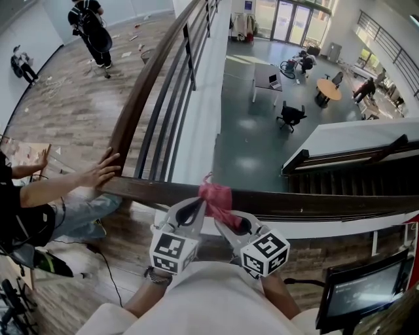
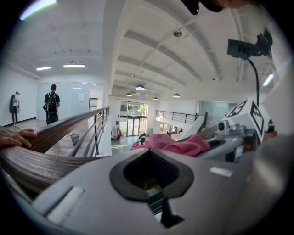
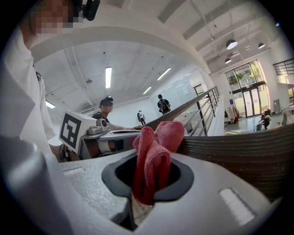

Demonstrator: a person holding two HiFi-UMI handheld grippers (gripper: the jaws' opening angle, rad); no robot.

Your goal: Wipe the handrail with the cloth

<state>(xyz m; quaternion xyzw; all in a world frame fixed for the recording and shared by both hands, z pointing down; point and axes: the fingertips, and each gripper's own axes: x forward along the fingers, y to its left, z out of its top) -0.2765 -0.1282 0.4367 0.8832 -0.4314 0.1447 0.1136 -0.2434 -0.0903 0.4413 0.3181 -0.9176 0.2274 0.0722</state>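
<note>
Right claw (image 3: 148, 190) is clamped on the bunched-up pink cloth (image 3: 158, 137), right at the near edge of the wooden handrail (image 1: 314, 203). Left claw (image 1: 196, 208) sits just beside it, jaws together, nothing in them.

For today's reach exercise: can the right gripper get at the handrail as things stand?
Likely yes: the right gripper holds the cloth right at the handrail, nothing between; a bystander's hand rests farther left.

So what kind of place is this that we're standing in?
Most likely an upper-floor gallery in an office or campus building, overlooking an open lobby. The wooden handrail edges a drop; below are a desk and office chair, with glass doors at the far end.
</note>
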